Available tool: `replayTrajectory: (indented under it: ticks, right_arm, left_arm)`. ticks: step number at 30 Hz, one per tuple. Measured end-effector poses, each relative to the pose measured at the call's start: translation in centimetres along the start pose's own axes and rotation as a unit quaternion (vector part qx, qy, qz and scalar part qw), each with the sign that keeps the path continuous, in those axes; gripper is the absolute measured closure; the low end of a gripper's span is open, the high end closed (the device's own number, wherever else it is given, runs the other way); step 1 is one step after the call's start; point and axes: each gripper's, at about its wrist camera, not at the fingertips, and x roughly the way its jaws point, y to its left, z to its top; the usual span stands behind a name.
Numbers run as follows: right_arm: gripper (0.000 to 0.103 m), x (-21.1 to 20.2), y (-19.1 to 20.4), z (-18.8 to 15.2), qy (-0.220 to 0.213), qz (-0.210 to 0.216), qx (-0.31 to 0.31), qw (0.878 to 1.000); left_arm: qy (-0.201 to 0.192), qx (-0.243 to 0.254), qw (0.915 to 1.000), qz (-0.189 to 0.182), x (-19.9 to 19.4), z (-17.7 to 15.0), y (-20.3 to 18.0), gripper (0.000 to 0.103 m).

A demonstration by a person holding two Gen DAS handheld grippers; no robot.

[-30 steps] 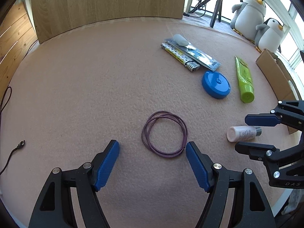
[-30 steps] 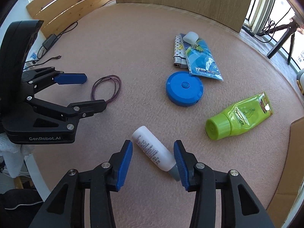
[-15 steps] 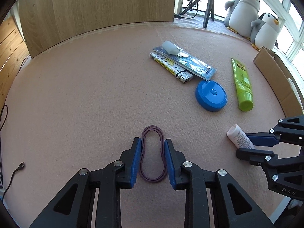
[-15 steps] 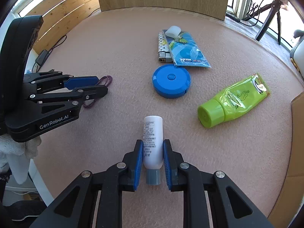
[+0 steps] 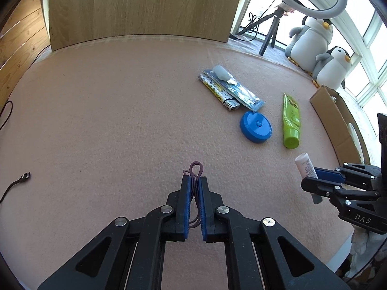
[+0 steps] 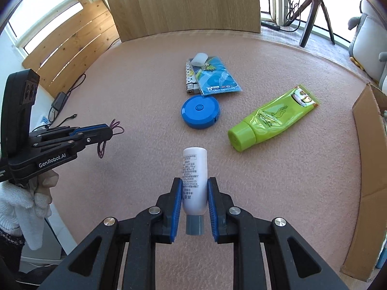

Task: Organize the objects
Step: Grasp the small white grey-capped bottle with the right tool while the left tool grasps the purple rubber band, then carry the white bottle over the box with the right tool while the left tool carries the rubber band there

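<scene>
My left gripper is shut on a purple elastic loop, which bunches between the blue pads and pokes out past the tips. Seen from the right wrist, that gripper holds the loop above the pink mat, one end dangling. My right gripper is shut on a small white bottle with a grey cap, cap toward the camera. In the left wrist view the right gripper and the bottle sit at the right edge.
On the pink mat lie a blue round tape measure, a green tube, a blue packet over a patterned lighter, and a small white piece. A cardboard box stands at the right. A cable end lies left.
Both grippers went from open to shut: the left squeezed the round loop into a thin bunch, the right closed on the bottle, which turned to point away. Both objects now look lifted.
</scene>
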Motion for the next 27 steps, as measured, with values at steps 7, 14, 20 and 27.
replayTrajectory:
  ticks: [7, 14, 20, 27]
  right_arm:
    - [0.084, -4.3, -2.5, -0.4, -0.042, 0.0, 0.031, 0.999]
    - [0.084, -9.6, -7.0, -1.6, -0.09, -0.024, 0.073, 0.993]
    - [0.084, -13.2, -11.8, -3.5, -0.114, -0.055, 0.112, 0.986]
    - [0.084, -15.4, -16.8, -5.7, -0.126, -0.082, 0.151, 0.977]
  left_arm:
    - [-0.033, 0.011, 0.9992, -0.022, -2.6, 1.7, -2.8, 0.097]
    - [-0.058, 0.049, 0.9956, -0.055, -3.7, 4.0, -8.7, 0.097]
    - [-0.064, 0.084, 0.9901, -0.092, -3.1, 5.8, -14.9, 0.097]
    - [-0.066, 0.13, 0.9817, -0.123, -1.8, 7.2, -22.6, 0.097]
